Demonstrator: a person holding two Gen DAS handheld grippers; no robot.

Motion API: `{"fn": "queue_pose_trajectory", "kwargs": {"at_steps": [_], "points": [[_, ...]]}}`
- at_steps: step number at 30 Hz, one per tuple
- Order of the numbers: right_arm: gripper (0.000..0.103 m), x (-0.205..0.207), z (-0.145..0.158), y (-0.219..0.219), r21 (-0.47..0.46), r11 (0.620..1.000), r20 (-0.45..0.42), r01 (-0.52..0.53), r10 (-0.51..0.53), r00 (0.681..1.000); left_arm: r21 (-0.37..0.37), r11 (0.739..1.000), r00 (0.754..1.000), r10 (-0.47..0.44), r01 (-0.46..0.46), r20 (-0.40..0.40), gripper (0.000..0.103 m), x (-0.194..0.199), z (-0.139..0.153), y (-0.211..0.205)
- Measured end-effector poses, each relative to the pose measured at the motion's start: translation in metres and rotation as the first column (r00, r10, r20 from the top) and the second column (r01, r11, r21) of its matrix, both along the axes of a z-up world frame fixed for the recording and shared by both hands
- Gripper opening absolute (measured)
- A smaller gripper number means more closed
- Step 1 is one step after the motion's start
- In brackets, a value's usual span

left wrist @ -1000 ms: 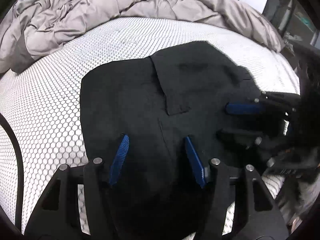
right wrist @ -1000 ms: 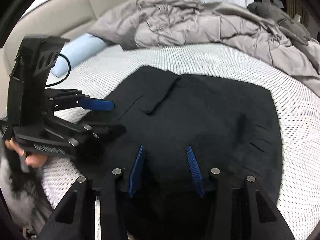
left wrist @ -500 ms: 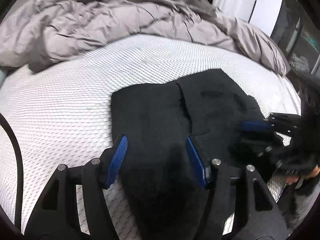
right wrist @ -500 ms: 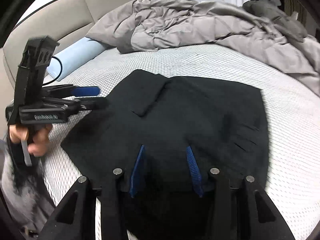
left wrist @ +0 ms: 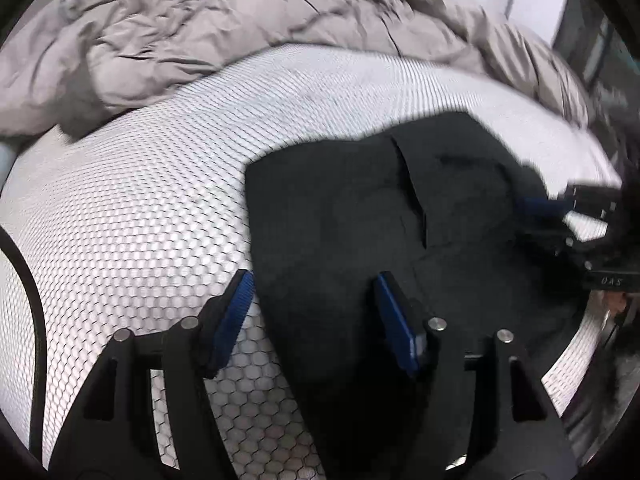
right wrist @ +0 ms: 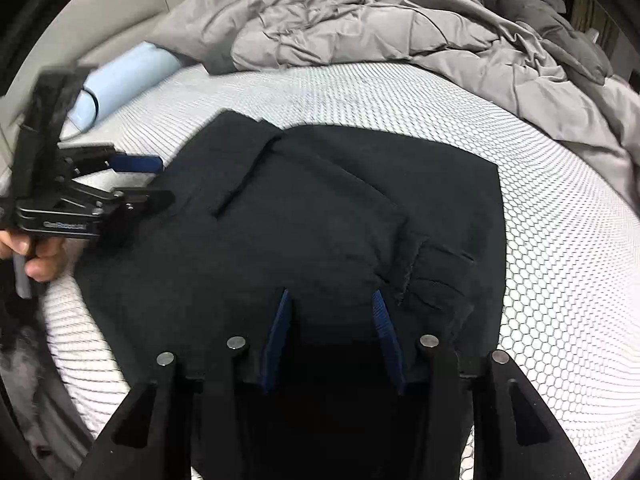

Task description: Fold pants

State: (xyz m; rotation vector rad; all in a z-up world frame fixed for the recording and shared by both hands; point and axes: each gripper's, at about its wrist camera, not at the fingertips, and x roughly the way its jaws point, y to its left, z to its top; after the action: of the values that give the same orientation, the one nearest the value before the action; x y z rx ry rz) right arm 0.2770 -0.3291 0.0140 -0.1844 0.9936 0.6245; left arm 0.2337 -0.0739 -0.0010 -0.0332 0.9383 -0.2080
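Fingers (left wrist: 394, 320) of my left gripper (left wrist: 314, 312) and right gripper (right wrist: 332, 332) apart above pants (right wrist: 320, 216); duvet (right wrist: 360, 20) along mattress (left wrist: 140, 200) far edge.

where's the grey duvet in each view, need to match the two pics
Left wrist view: the grey duvet is bunched across the top, mostly upper left, beyond the black pants.
Right wrist view: the grey duvet runs along the top and down the right edge.
Shared landmark: the white honeycomb mattress cover under the pants.

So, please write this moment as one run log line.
pants: black, folded, flat on bed | left gripper: open, above pants edge | right gripper: open, above pants
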Motion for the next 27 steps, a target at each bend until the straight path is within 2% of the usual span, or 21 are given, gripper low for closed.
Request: {"fn": "queue_pose_trajectory", "kwargs": {"at_steps": [2, 4, 6, 7, 9, 11, 13, 14, 15, 17, 18, 19, 20, 22, 24, 26, 27], "points": [[0.047, 0.004, 0.006, -0.001, 0.058, 0.998, 0.008, 0.037, -0.038, 0.999, -0.038, 0.998, 0.998, 0.052, -0.050, 0.043, 0.059, 0.004, 0.009, 0.008], [0.047, 0.015, 0.009, 0.011, 0.051, 0.996, 0.022, 0.073, -0.075, 0.997, -0.053, 0.994, 0.994, 0.094, -0.091, 0.053, 0.059, 0.018, 0.013, 0.006], [0.047, 0.030, 0.005, 0.033, 0.043, 0.997, 0.013, 0.068, -0.069, 0.998, -0.070, 0.994, 0.995, 0.091, -0.089, 0.031, 0.056, 0.038, 0.010, -0.001], [0.047, 0.039, 0.000, 0.045, 0.030, 0.998, -0.002, 0.061, -0.061, 0.998, -0.060, 0.995, 0.996, 0.084, -0.085, -0.008, 0.053, 0.051, 0.003, -0.007], [0.047, 0.049, -0.014, 0.060, -0.037, 0.997, -0.023, 0.061, -0.062, 0.998, -0.016, 0.996, 0.994, 0.090, -0.091, -0.065, 0.052, 0.067, -0.010, -0.014], [0.046, 0.049, -0.029, 0.064, -0.120, 0.992, -0.026, 0.041, -0.045, 0.999, -0.040, 0.995, 0.993, 0.085, -0.089, -0.077, 0.053, 0.071, -0.014, -0.011], [0.046, 0.045, -0.026, 0.053, -0.148, 0.988, -0.012, 0.044, -0.046, 0.999, -0.025, 0.997, 0.995, 0.071, -0.073, -0.070, 0.054, 0.065, -0.011, -0.008], [0.046, 0.040, -0.023, 0.040, -0.203, 0.977, 0.022, 0.069, -0.066, 0.998, -0.021, 0.997, 0.995, 0.072, -0.073, -0.069, 0.055, 0.062, -0.012, -0.005], [0.046, 0.036, -0.021, 0.030, -0.216, 0.974, 0.038, 0.070, -0.064, 0.997, -0.018, 0.996, 0.994, 0.087, -0.088, -0.071, 0.057, 0.055, -0.012, 0.001], [0.046, 0.029, -0.020, 0.002, -0.113, 0.993, -0.006, 0.022, -0.023, 1.000, -0.020, 0.993, 0.991, 0.115, -0.116, -0.076, 0.056, 0.042, -0.011, 0.010], [0.046, 0.025, -0.017, -0.014, -0.049, 0.999, -0.010, 0.014, -0.014, 1.000, 0.002, 0.991, 0.988, 0.137, -0.137, -0.064, 0.053, 0.030, -0.007, 0.013], [0.046, 0.021, -0.012, -0.024, -0.010, 1.000, -0.006, 0.015, -0.015, 1.000, 0.008, 0.988, 0.987, 0.153, -0.152, -0.040, 0.046, 0.017, -0.001, 0.016], [0.046, 0.015, -0.004, -0.032, 0.008, 0.999, 0.004, 0.033, -0.033, 0.999, -0.001, 0.987, 0.987, 0.161, -0.161, -0.016, 0.046, 0.005, 0.004, 0.019], [0.047, 0.000, 0.011, -0.041, 0.036, 0.998, 0.042, 0.057, -0.059, 0.997, -0.070, 0.989, 0.990, 0.132, -0.129, 0.050, 0.046, -0.022, 0.018, 0.023], [0.047, -0.020, 0.020, -0.034, 0.088, 0.996, 0.059, 0.012, -0.017, 0.998, -0.112, 0.992, 0.993, 0.066, -0.054, 0.100, 0.046, -0.038, 0.027, 0.010], [0.047, -0.029, 0.016, -0.015, 0.090, 0.995, 0.053, -0.032, 0.027, 0.998, -0.105, 0.991, 0.992, -0.073, 0.084, 0.104, 0.052, -0.047, 0.024, -0.019], [0.047, -0.033, 0.010, 0.000, 0.067, 0.996, 0.040, -0.066, 0.063, 0.997, -0.075, 0.984, 0.984, -0.159, 0.164, 0.077, 0.052, -0.050, 0.016, -0.038]]}}
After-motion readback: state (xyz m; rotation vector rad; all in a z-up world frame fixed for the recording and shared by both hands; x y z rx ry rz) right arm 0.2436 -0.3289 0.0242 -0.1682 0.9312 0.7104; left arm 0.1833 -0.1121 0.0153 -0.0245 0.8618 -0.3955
